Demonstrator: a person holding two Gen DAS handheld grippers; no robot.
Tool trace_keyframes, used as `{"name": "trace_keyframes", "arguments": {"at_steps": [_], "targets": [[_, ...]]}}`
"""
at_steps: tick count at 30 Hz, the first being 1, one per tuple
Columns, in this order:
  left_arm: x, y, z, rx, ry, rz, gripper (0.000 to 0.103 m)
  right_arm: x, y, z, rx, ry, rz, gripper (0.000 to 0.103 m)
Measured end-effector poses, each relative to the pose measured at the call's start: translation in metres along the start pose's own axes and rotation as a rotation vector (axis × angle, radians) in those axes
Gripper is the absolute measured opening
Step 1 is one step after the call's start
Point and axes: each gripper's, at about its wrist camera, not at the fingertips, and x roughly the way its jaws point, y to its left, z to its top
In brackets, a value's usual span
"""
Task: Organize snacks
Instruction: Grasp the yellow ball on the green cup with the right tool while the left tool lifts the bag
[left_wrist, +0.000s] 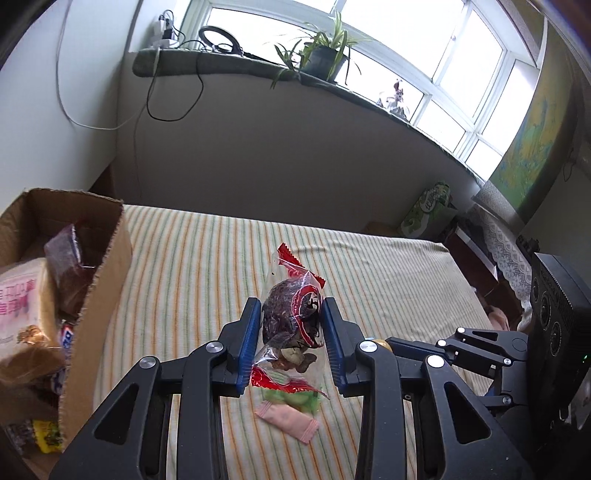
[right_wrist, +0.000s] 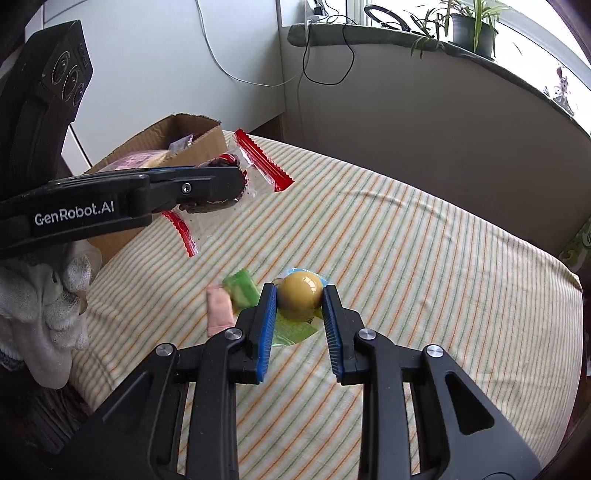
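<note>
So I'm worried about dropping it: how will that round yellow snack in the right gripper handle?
The yellow ball snack looks smooth and glossy, so it may slip between the right gripper pads. Being round, it would probably roll across the striped bed cover if released. Its loose wrapper probably flops.

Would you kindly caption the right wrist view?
Right gripper clamps a yellow ball-shaped snack; left gripper holds a red-edged date packet.

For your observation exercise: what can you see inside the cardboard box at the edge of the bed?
The cardboard box holds a pink-labelled bread bag, a dark purple packet and a yellow-wrapped snack. Anything beneath them, and the box floor, is covered.
</note>
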Motion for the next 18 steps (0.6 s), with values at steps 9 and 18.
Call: {"name": "trace_keyframes", "arguments": {"at_steps": [9,18], "targets": [[-0.042,0.021,-0.005,-0.012,-0.085,0.033,0.032,-0.013,0.056,0.018,-0.080,-0.037,0.060,0.026],[-0.079,0.057,-0.013,-0.065,-0.148,0.078,0.032,-0.008,0.116,0.041,-0.151,-0.071,0.134,0.026]]}}
